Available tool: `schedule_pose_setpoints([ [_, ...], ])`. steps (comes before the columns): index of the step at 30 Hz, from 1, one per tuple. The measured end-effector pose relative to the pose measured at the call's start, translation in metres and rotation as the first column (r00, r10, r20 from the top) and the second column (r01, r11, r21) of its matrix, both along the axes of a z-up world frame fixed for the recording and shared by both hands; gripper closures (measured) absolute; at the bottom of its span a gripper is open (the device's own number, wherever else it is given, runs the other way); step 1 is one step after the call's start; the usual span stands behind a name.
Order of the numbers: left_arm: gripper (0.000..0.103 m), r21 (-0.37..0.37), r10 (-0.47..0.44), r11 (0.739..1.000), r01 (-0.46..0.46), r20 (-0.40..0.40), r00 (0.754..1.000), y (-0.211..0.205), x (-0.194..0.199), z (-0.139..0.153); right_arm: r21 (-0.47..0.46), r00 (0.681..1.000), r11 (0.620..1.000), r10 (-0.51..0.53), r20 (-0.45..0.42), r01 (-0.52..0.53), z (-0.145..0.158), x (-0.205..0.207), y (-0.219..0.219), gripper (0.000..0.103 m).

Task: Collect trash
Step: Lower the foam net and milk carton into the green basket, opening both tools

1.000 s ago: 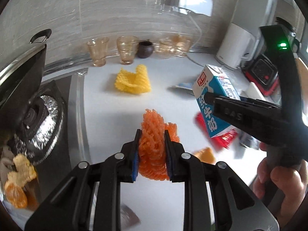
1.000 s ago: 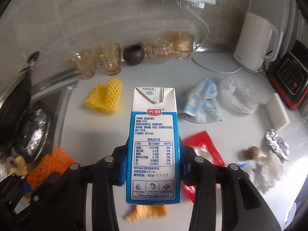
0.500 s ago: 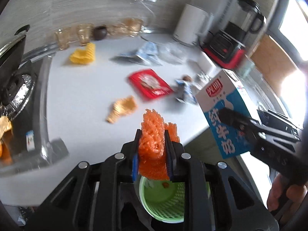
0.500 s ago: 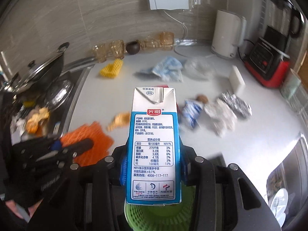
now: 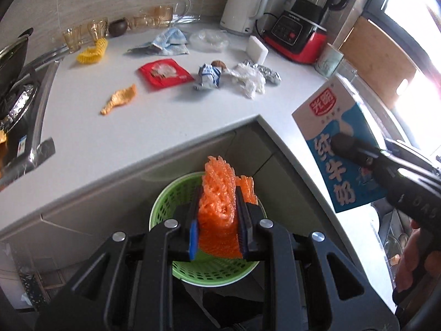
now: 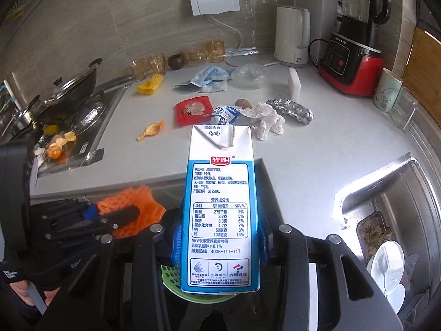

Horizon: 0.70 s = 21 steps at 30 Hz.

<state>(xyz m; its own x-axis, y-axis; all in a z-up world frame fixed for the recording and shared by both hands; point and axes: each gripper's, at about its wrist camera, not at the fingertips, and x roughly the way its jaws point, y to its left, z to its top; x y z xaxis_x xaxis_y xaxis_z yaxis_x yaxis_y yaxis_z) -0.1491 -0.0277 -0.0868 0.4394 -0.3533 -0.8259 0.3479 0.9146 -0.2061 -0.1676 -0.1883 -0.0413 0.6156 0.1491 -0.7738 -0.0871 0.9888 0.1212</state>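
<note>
My left gripper (image 5: pixel 217 215) is shut on an orange foam fruit net (image 5: pixel 217 193) and holds it straight above a green perforated bin (image 5: pixel 165 207) on the floor below the counter corner. My right gripper (image 6: pixel 219 234) is shut on a blue and white milk carton (image 6: pixel 220 207), upright, with the green bin (image 6: pixel 169 275) showing beneath it. In the left wrist view the carton (image 5: pixel 339 143) hangs at the right, off the counter edge. In the right wrist view the left gripper (image 6: pixel 115 218) with the orange net (image 6: pixel 129 201) sits at the lower left.
On the white counter (image 5: pixel 165 115) lie a red packet (image 5: pixel 164 73), an orange wrapper (image 5: pixel 120 99), a yellow net (image 5: pixel 93 51), a blue cloth (image 5: pixel 168 41), crumpled plastic (image 5: pixel 248 78) and foil (image 5: pixel 268 73). A kettle (image 6: pixel 292 35) and blender (image 6: pixel 350 55) stand behind. Sink (image 6: pixel 386 207) right, stove (image 6: pixel 74 115) left.
Both grippers have pulled back from the counter with their loads and now hang past its edge over the green bin. Neither grip has changed.
</note>
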Motion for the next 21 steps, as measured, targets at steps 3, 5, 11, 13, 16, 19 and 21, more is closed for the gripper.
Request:
schedule_pose_setpoints([
  [3, 0.081, 0.009, -0.003, 1.0, 0.003, -0.017, 1.0, -0.005, -0.005, -0.009, 0.01, 1.0, 1.0, 0.011, 0.002, -0.011, -0.001, -0.006, -0.001, 0.062],
  [5, 0.081, 0.024, -0.003, 1.0, 0.004, -0.032, 0.999, -0.008, -0.006, -0.017, 0.016, 1.0, 1.0, 0.018, 0.006, -0.018, -0.001, -0.01, 0.0, 0.062],
  [11, 0.081, 0.044, -0.021, 0.999, 0.025, -0.08, 0.997, -0.015, -0.007, -0.042, 0.025, 1.0, 0.999, 0.026, 0.004, -0.026, -0.006, -0.013, 0.0, 0.062],
  [13, 0.072, 0.047, -0.023, 0.998, 0.028, -0.109, 0.994, -0.017, -0.006, -0.051, 0.023, 1.0, 0.999, 0.027, 0.0, -0.027, -0.009, -0.012, 0.001, 0.062],
  [16, 0.053, 0.056, -0.004, 0.998, 0.011, -0.124, 0.992, -0.016, -0.001, -0.061, 0.023, 1.0, 0.999, 0.027, -0.007, -0.027, -0.013, -0.01, 0.003, 0.062],
  [19, 0.046, 0.054, 0.007, 0.999, -0.001, -0.12, 0.993, -0.013, 0.003, -0.062, 0.021, 1.0, 0.999, 0.025, -0.008, -0.024, -0.016, -0.01, 0.004, 0.062],
  [21, 0.042, 0.059, 0.022, 0.998, -0.016, -0.098, 0.995, -0.009, 0.005, -0.059, 0.023, 1.0, 0.999, 0.024, -0.012, -0.023, -0.018, -0.009, 0.004, 0.062],
])
